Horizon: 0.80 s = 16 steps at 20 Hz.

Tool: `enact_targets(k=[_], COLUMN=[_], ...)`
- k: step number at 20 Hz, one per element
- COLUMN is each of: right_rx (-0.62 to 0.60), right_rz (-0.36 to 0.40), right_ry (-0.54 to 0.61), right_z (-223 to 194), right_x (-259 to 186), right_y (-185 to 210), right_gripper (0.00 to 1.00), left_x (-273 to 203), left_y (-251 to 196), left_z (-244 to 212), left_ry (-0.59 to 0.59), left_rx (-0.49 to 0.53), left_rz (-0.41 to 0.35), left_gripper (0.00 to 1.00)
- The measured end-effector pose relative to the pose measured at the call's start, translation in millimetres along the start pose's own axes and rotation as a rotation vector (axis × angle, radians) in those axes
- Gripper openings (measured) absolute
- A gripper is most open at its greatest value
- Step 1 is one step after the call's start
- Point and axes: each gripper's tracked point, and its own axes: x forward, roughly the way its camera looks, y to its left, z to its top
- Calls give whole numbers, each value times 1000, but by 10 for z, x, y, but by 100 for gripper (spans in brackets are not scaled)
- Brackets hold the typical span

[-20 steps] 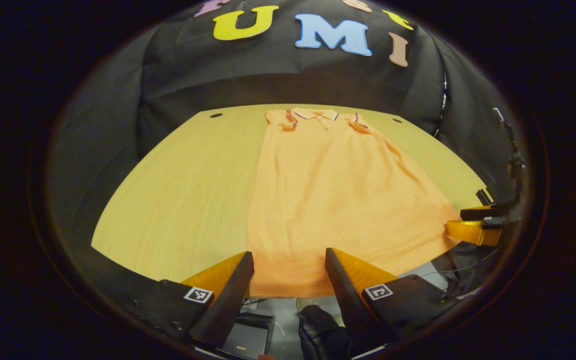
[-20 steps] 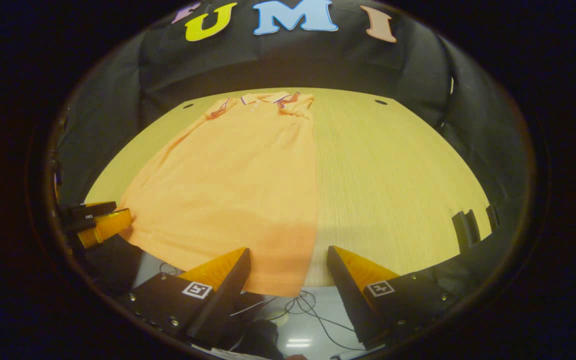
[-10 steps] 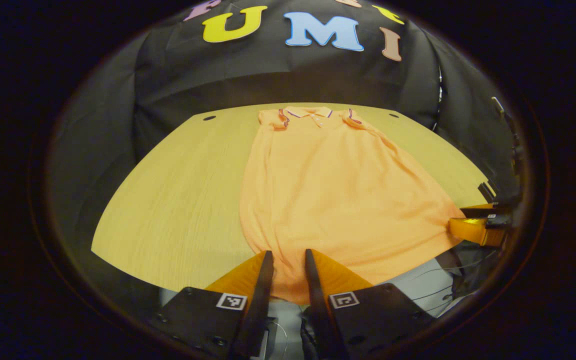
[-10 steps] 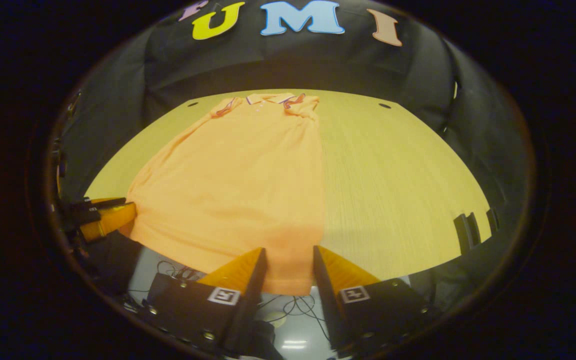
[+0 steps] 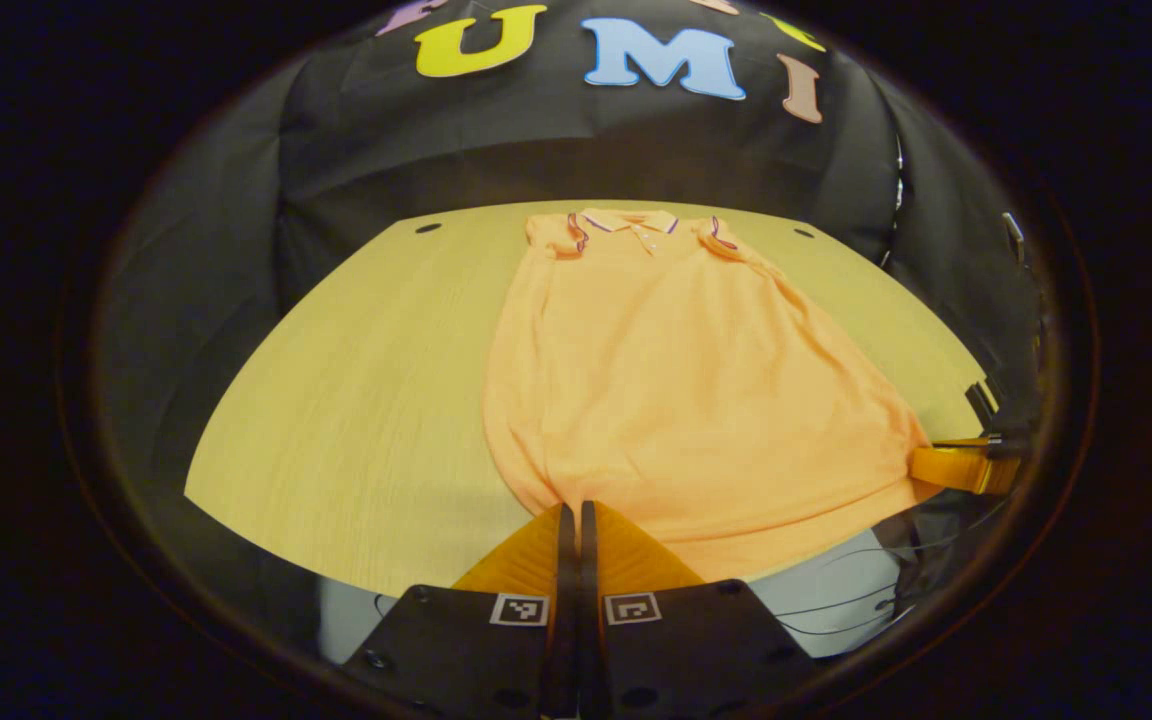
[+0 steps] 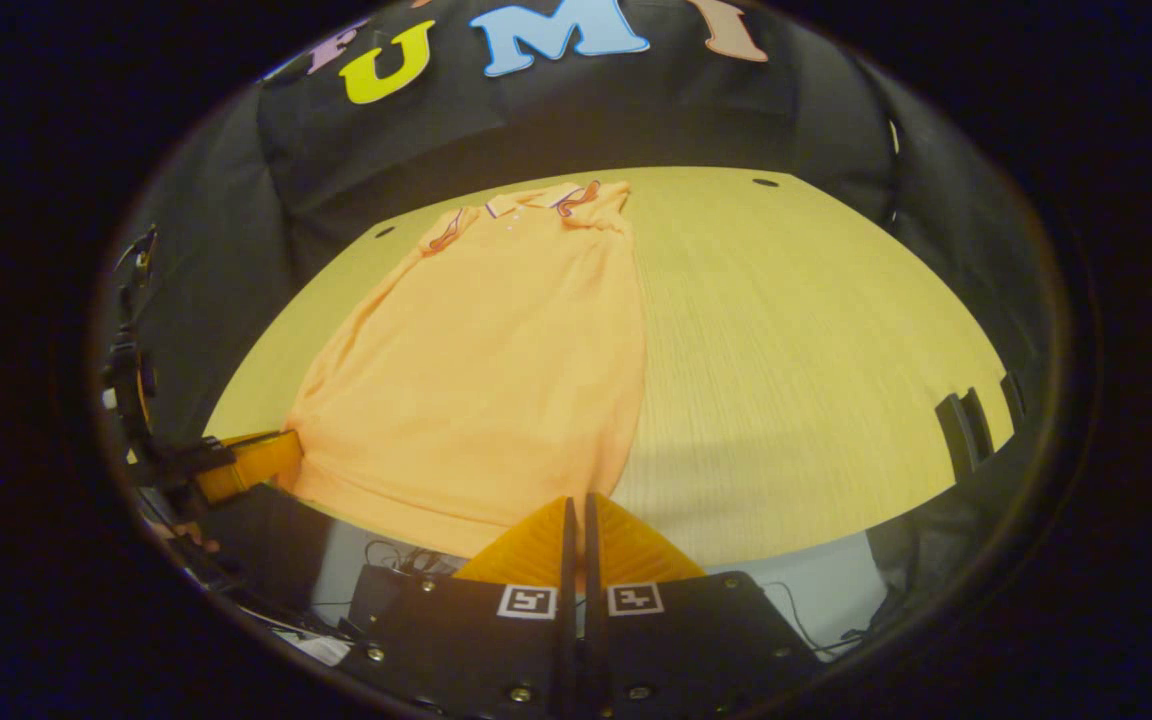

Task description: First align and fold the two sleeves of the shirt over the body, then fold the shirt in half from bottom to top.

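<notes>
An orange polo shirt point(image 5: 676, 380) lies flat on the wooden table point(image 5: 356, 400), collar at the far edge, both sleeves folded in over the body. My left gripper point(image 5: 572, 510) is shut on the hem at the shirt's near left corner. In the right gripper view the same shirt point(image 6: 496, 360) stretches away to the left, and my right gripper point(image 6: 576, 502) is shut on the hem at its near right corner. Each view also catches the other gripper at the opposite hem corner, the right gripper point(image 5: 966, 465) and the left gripper point(image 6: 246, 460).
The table's near edge runs just under both grippers, with pale floor and cables point(image 5: 836, 600) below it. Bare wood point(image 6: 796, 350) spreads to the shirt's right. A dark stand point(image 6: 961, 435) sits at the table's right rim.
Both grippers went from wide open astride the hem to shut on it. The hem corners have bunched slightly between the fingers.
</notes>
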Motion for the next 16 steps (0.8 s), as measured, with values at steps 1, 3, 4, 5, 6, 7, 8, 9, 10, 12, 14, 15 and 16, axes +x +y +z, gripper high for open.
enact_targets(k=[1, 3, 4, 5, 6, 7, 8, 9, 10, 12, 14, 15, 16], right_rx=[-5, -5, -1, 6, 9, 4, -4, -10, -13, -9, -4, 0, 4], right_rz=[10, 34, 49, 72, 88, 94, 98, 96, 95, 98, 100, 102, 100], right_ry=[-14, -41, -54, -70, -83, -93, -106, -122, -133, -149, -166, -176, -189], right_z=[58, 181, 244, 329, 402, 473, 547, 639, 710, 873, 1073, 1183, 1294], right_x=[-45, -127, -160, -191, -206, -219, -235, -250, -252, -261, -257, -258, -240], right_y=[28, 76, 100, 138, 163, 158, 161, 159, 161, 188, 208, 219, 223], right_gripper=[5, 5, 5, 5, 5, 5, 5, 5, 5, 5, 5, 5, 5], left_x=[-31, -95, -120, -153, -168, -172, -170, -171, -166, -148, -97, -66, -17], left_y=[-3, -25, -38, -48, -56, -72, -89, -84, -77, -69, -61, -50, -47], left_z=[81, 224, 293, 345, 401, 464, 520, 587, 667, 862, 1115, 1237, 1363], left_ry=[-15, -44, -56, -66, -76, -86, -92, -99, -107, -122, -145, -156, -164], left_rx=[4, 13, 15, 18, 19, 18, 17, 18, 18, 7, -9, -17, -24], left_rz=[3, 8, 9, 10, 10, 5, -2, -7, -12, -22, -36, -44, -53], left_gripper=[6, 6, 6, 6, 6, 6, 6, 6, 6, 6, 6, 5, 5])
